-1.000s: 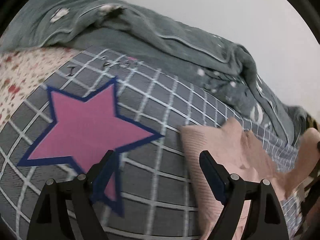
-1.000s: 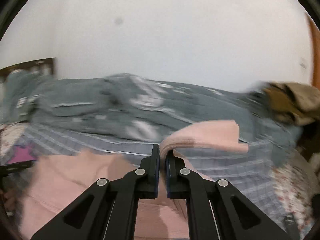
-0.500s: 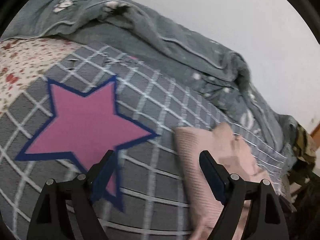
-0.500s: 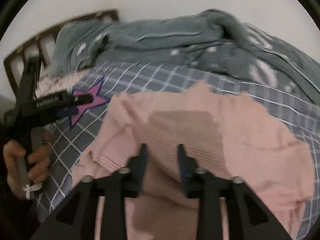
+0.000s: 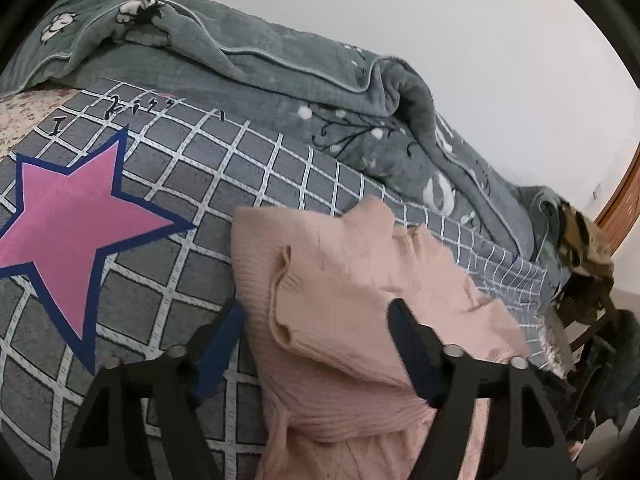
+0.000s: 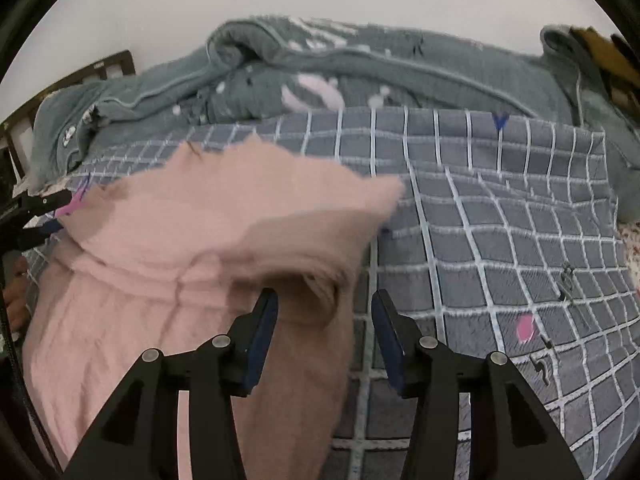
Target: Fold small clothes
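White wall behind a bed covered by a grey blanket with a white grid pattern [image 5: 256, 184] and a pink star with a dark blue outline [image 5: 76, 216] printed at its left. Rumpled grey-green quilt with white flower print [image 5: 320, 80] is bunched along the far edge against the wall; a brown patterned cloth [image 5: 580, 248] hangs at the far right. Task item, a pale pink ribbed knit garment [image 5: 352, 292], lies on the grid blanket, right of the star, partly folded with one layer lapped over another. Left gripper [image 5: 316, 328] sits over the garment's near left part, jaws closing, the folded edge between the blue pads but not clamped; left pad is just off the fabric edge. Right gripper [image 6: 324, 316] is at the garment's right edge, jaws opening, a blurred fold of pink knit between them, pads clear of it. Right-wrist view shows a hand [image 6: 16, 300] at far left.
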Motion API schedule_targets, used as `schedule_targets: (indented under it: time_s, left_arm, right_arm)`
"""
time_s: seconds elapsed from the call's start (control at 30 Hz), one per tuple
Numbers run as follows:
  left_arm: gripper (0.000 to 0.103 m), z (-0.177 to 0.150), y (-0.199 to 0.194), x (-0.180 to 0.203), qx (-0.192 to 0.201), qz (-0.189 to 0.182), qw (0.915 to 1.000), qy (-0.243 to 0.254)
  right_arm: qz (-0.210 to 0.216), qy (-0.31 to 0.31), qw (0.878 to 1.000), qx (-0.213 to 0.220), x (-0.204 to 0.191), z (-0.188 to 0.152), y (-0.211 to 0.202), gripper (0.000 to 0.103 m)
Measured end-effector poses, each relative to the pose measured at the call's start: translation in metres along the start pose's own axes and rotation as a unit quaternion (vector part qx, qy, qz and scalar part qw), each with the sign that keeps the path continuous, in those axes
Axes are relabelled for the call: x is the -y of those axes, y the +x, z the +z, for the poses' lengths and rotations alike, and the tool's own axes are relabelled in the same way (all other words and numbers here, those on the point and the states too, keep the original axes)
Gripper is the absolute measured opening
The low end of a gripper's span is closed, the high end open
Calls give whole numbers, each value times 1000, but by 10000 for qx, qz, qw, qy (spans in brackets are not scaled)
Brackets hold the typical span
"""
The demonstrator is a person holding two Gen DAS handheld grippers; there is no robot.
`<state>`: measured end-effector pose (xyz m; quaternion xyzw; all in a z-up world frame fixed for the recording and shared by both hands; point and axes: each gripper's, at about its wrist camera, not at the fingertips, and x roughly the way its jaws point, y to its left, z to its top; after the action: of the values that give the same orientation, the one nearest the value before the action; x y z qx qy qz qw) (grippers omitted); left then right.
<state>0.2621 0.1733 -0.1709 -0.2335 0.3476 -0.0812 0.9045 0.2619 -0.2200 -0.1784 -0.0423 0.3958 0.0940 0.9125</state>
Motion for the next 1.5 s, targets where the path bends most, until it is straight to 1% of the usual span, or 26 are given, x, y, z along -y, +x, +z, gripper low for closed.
schedule_targets:
  time_s: [0.03,0.1,0.13,0.2,0.23,0.27,0.33,0.43,0.5,0.53,0.6,0.63,0.7,0.73,0.77,0.83,0.93,1.0,1.03,1.07,1.1,1.13,1.2,1.3,1.37,1.5]
  left_arm:
    - [62,0,0,0,11,33,10000,15]
    - [50,1,-1,-1,17,74,10000,12]
    - [48,1,-2,-4,23,76,10000,-25]
    - [40,1,-5,-10,71,55,9999,-106]
    - [38,1,-7,-13,91,45,9999,-121]
    - [35,1,-9,-14,113,37,9998,-130]
    - [31,1,-13,-16,146,-40,9998,-121]
    - [31,0,-15,-12,123,-205,9997,-18]
    - [31,-1,-13,-6,10,-311,9994,154]
    - [31,-3,-13,-3,-26,-324,9992,220]
    - [31,-4,-9,2,-124,-371,9987,325]
    - [31,-5,-7,4,-195,-386,9984,352]
    - [31,-7,-3,5,-294,-332,9983,376]
    - [31,-8,-2,5,-318,-279,9984,375]
    - [31,-8,0,6,-347,-239,9984,367]
    - [33,-9,5,7,-408,-172,9984,356]
    - [33,-12,13,11,-513,3,9976,455]
    - [32,-15,16,17,-501,152,9968,608]
    - [32,-16,16,19,-480,208,9964,673]
    - [27,-17,15,21,-434,270,9960,734]
    - [12,-18,14,22,-357,330,9957,795]
    - [9,-17,12,22,-305,329,9955,829]
    - [8,-16,5,19,-198,244,9959,848]
    - [8,-17,3,16,-261,258,9956,857]
    - [9,-19,6,16,-372,326,9951,856]
    - [11,-18,2,20,-297,419,9947,894]
  right_arm:
    - [10,3,10000,-18,1,1,2,48]
    - [6,-46,10000,-11,-1,5,3,48]
    - [-66,-106,9999,34,-3,8,3,46]
    - [-164,-244,9995,146,-10,15,5,37]
    - [-153,-275,9994,161,-12,17,6,23]
    - [-210,-282,9992,169,-13,19,8,17]
    - [-338,-206,9989,238,-10,20,7,15]
    - [-337,44,9992,193,7,18,6,15]
    - [-367,167,9991,118,17,14,7,15]
    - [-275,265,9993,27,22,13,10,15]
    - [-309,171,9993,-135,20,11,14,16]
    - [-326,79,9994,-119,18,11,12,17]
    - [-238,-137,9996,42,13,10,-1,24]
    - [-146,-199,9996,150,12,9,-8,30]
    - [-32,-238,9994,264,13,8,-15,39]
    - [179,-217,9982,520,17,9,-30,49]
    - [343,131,9964,767,23,16,-36,49]
    - [418,345,9958,739,22,21,-29,49]
    - [329,345,9967,662,19,21,-23,49]
    - [218,301,9977,563,16,21,-15,49]
    - [76,227,9989,409,13,20,-5,49]
    - [-135,127,9997,181,11,19,5,48]
    - [-559,62,9981,-245,12,13,23,46]
    - [-391,431,9982,-113,24,13,16,46]
    - [-355,505,9981,-73,27,11,13,46]
    - [-341,491,9982,69,25,7,7,47]
